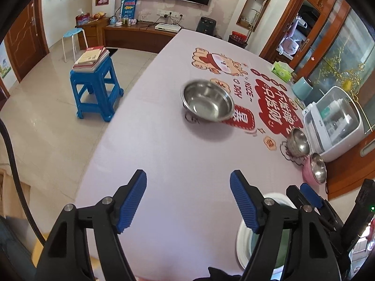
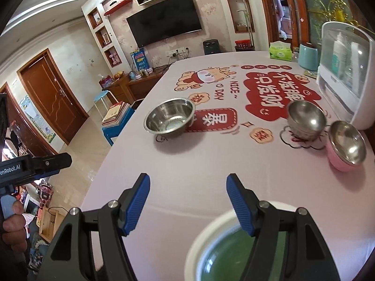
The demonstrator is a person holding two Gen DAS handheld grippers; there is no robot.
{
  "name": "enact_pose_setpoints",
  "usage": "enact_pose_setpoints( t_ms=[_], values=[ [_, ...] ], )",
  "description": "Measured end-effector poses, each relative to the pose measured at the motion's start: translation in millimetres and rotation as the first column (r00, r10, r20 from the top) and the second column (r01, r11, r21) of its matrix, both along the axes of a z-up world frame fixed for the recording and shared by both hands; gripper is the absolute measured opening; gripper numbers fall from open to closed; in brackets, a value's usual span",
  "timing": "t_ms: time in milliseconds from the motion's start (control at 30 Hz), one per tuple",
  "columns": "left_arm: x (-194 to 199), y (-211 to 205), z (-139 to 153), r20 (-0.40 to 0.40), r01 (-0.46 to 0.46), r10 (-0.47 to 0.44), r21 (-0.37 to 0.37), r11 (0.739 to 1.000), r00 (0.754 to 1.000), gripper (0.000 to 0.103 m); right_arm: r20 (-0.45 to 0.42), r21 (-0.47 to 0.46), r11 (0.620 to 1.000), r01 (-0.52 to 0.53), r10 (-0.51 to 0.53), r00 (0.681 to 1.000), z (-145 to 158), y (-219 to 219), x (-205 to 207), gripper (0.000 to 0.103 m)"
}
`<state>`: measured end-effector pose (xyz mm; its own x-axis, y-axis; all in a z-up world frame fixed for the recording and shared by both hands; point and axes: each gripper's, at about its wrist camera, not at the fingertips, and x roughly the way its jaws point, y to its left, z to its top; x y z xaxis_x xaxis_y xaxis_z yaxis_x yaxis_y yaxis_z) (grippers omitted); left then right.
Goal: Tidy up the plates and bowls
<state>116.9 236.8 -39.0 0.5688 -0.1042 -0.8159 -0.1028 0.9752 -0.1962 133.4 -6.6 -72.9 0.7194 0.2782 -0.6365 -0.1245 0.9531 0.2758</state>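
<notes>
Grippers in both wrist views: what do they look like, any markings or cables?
Both the left gripper and the right gripper have black angular arms with silver pivot bolts and blue ribbed finger pads. The right wrist view shows white "enRobot.AI" lettering on the left unit's black body. A black cable curves past the left one.

"NICE DAY" on tablecloth, "enRobot.AI" on handle

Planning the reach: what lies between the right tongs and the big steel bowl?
Only bare tablecloth between the right tongs and the big steel bowl, in the right wrist view.
</notes>
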Motion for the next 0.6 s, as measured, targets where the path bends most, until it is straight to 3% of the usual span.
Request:
enact_pose_setpoints(
  t_ms=[100,600],
  values=[
    [24.6,10.8,4.3,-0.015,0.005,-0.005,0.026,1.0,1.0,0.076,0.004,0.001,1.0,0.012,-0.012,1.0,3.9,11.3,17.1,0.068],
    [145.1,40.2,-8.7,-0.089,0.091,-0.091,-0.004,0.996,0.992,0.08,-0.022,-0.006,0.998,0.065,-0.065,0.998,10.2,52.1,108.6,0.068]
  ],
)
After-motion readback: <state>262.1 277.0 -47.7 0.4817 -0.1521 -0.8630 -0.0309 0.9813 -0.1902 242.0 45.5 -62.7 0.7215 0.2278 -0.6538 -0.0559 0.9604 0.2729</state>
